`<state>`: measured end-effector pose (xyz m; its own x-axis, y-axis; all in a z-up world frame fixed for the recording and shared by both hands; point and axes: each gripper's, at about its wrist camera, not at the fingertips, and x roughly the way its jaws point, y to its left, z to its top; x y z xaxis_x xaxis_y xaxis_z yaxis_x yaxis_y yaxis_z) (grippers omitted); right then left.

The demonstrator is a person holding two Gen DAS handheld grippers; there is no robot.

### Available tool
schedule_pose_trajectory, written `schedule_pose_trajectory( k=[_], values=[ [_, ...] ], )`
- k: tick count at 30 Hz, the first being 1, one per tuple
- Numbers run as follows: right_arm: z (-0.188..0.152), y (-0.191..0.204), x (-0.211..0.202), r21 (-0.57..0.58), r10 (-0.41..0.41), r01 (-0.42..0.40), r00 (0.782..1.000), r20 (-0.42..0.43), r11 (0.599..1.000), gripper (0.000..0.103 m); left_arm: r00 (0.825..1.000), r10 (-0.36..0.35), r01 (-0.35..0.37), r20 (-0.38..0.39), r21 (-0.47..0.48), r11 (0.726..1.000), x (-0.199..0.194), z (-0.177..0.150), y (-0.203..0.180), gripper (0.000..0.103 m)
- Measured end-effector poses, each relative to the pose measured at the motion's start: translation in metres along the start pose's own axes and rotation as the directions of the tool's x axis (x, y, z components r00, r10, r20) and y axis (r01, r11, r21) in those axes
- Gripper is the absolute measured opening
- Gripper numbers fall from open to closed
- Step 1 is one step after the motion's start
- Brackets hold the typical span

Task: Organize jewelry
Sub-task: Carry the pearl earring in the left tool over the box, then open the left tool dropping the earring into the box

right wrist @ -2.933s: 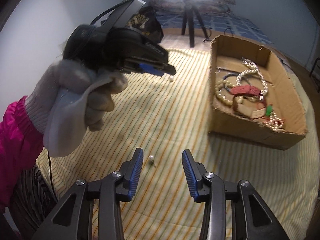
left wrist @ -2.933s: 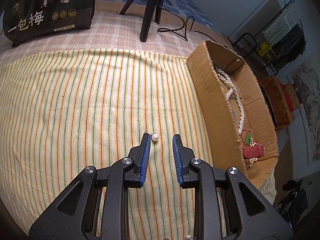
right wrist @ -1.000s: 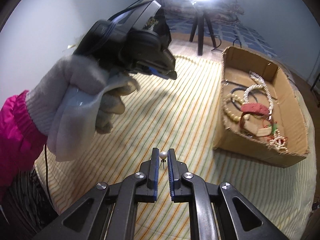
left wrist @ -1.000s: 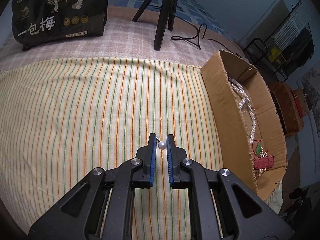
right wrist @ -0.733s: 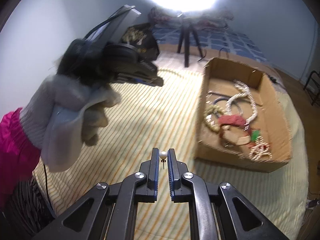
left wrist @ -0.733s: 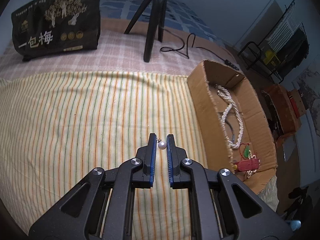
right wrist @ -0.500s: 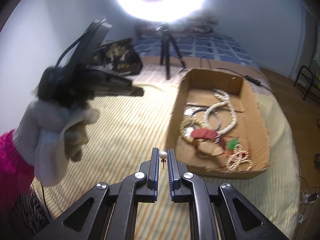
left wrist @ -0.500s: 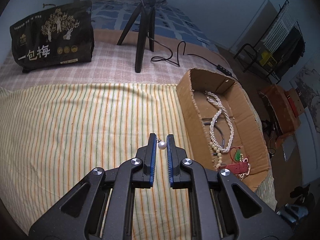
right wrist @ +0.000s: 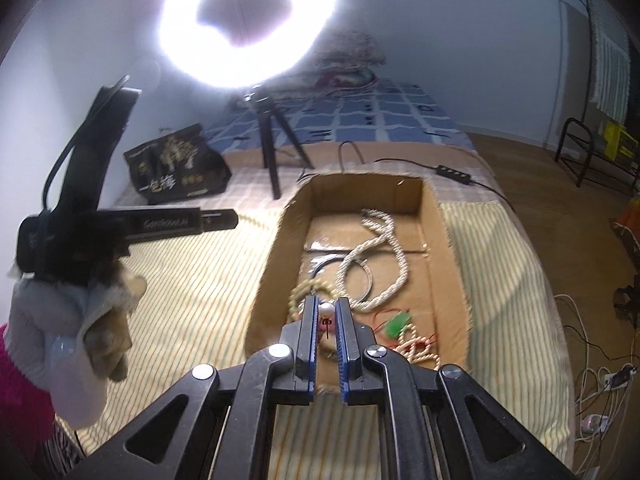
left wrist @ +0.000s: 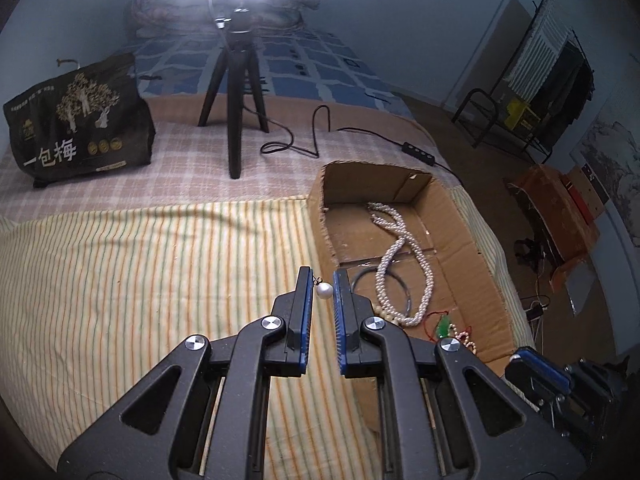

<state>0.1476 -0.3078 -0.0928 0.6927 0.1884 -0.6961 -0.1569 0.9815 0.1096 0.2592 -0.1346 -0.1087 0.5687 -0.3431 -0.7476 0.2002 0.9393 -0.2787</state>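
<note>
My left gripper [left wrist: 322, 280] is shut on a pearl earring [left wrist: 324, 290] and holds it in the air over the striped cloth, just left of the cardboard box [left wrist: 472, 240]. My right gripper [right wrist: 327, 303] is shut on a second pearl earring [right wrist: 327, 309] and holds it above the near end of the box [right wrist: 444, 240]. The box holds a pearl necklace [left wrist: 404, 264], a dark bangle [left wrist: 408, 304], a beaded bracelet and red and green charms [right wrist: 400, 326]. The left gripper also shows at the left of the right wrist view [right wrist: 224, 219], held by a gloved hand.
A yellow striped cloth [left wrist: 140, 280] covers the bed. A black tripod [left wrist: 236, 112] with a ring light [right wrist: 248, 20] stands behind it, its cable [left wrist: 312, 136] trailing right. A black printed bag [left wrist: 80, 120] stands at the back left. Floor clutter lies beyond the box.
Both grippers closed on a pearl earring each, lifted them off the cloth and carried them up and toward the box. The right one now hovers over the box's near end.
</note>
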Motion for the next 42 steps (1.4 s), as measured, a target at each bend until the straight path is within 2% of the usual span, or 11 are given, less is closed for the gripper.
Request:
schedule_pose_trajectory(
  k=[14, 34, 36, 38, 42],
  values=[
    [0.014, -0.029, 0.024, 0.086, -0.028, 0.029, 1.000, -0.008, 0.996, 0.006, 1.000, -0.011, 0.011, 0.004, 0.045, 0.999, 0.024, 0.016, -0.032, 0.008],
    [0.013, -0.036, 0.040, 0.104, -0.029, 0.032, 0.999, -0.028, 0.994, 0.007, 1.000, -0.025, 0.025, 0.002, 0.081, 0.996, 0.042, 0.027, -0.052, 0.008],
    [0.013, -0.035, 0.042, 0.105, -0.031, 0.034, 0.999, -0.029, 0.994, 0.012, 1.000, -0.025, 0.024, 0.007, 0.087, 0.996, 0.042, 0.027, -0.054, 0.008],
    [0.013, -0.035, 0.041, 0.110, -0.032, 0.035, 0.999, -0.026, 0.993, 0.023, 1.000, -0.025, 0.023, 0.017, 0.089, 0.996, 0.041, 0.027, -0.055, 0.008],
    [0.013, -0.035, 0.039, 0.110, -0.043, 0.045, 0.999, -0.018, 0.993, 0.034, 1.000, -0.027, 0.026, 0.016, 0.083, 0.996, 0.041, 0.028, -0.053, 0.008]
  ],
)
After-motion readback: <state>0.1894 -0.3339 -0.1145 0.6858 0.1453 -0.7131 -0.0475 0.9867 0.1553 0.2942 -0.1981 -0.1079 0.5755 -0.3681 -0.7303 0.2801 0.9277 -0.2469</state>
